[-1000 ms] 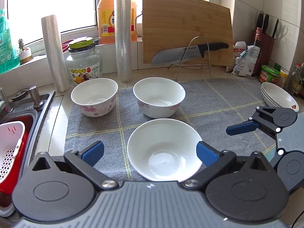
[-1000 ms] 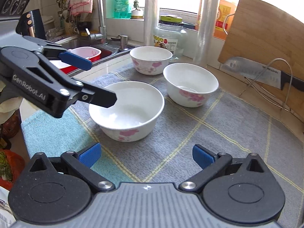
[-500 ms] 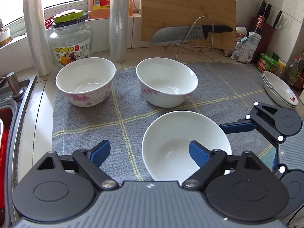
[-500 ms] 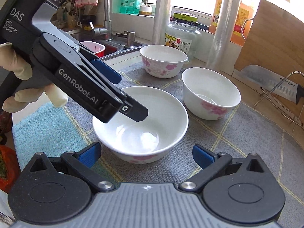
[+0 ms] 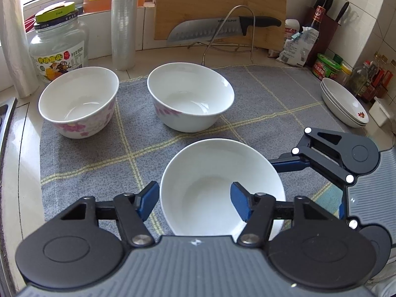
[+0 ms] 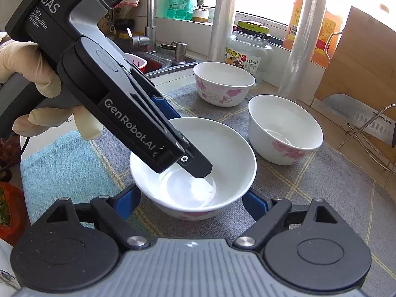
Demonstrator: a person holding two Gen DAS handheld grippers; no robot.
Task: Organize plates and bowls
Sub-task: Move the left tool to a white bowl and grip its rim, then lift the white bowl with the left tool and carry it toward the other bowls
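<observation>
I have 3 bowls on the grey checked cloth (image 5: pixel 259 104) that covers the desk. The nearest bowl (image 5: pixel 217 188) sits at the cloth's near edge. My left claw (image 5: pixel 195 199) is spread over its left rim: the left pad (image 5: pixel 148 198) is outside the wall, the right pad (image 5: pixel 241 204) is down inside the bowl, and both stand clear of the rim with a gap showing. From the right wrist camera I see that same bowl (image 6: pixel 222 148) with the left claw's inner finger (image 6: pixel 195 164) reaching down toward its bottom; I cannot tell whether it touches the glaze.

My right claw (image 6: pixel 191 204) is open wide and sits low at the near side of this bowl, 1 blue pad (image 6: pixel 126 201) at either side of the bowl's lower wall. I cannot tell whether the pads touch it. In the left wrist view the right claw's finger (image 5: pixel 289 166) comes in from the right, just beside the bowl's right rim.

The other 2 bowls are farther back on the cloth and apart from each other: 1 at far left (image 5: pixel 78 101) near the glass jar (image 5: pixel 59 42), 1 at centre (image 5: pixel 190 99). Both carry pink flowers. A stack of shallow plates (image 5: pixel 345 102) rests off the cloth at the far right. Behind, a knife (image 5: pixel 222 28) lies on a wire stand in front of a wooden cutting board (image 5: pixel 217 2).
</observation>
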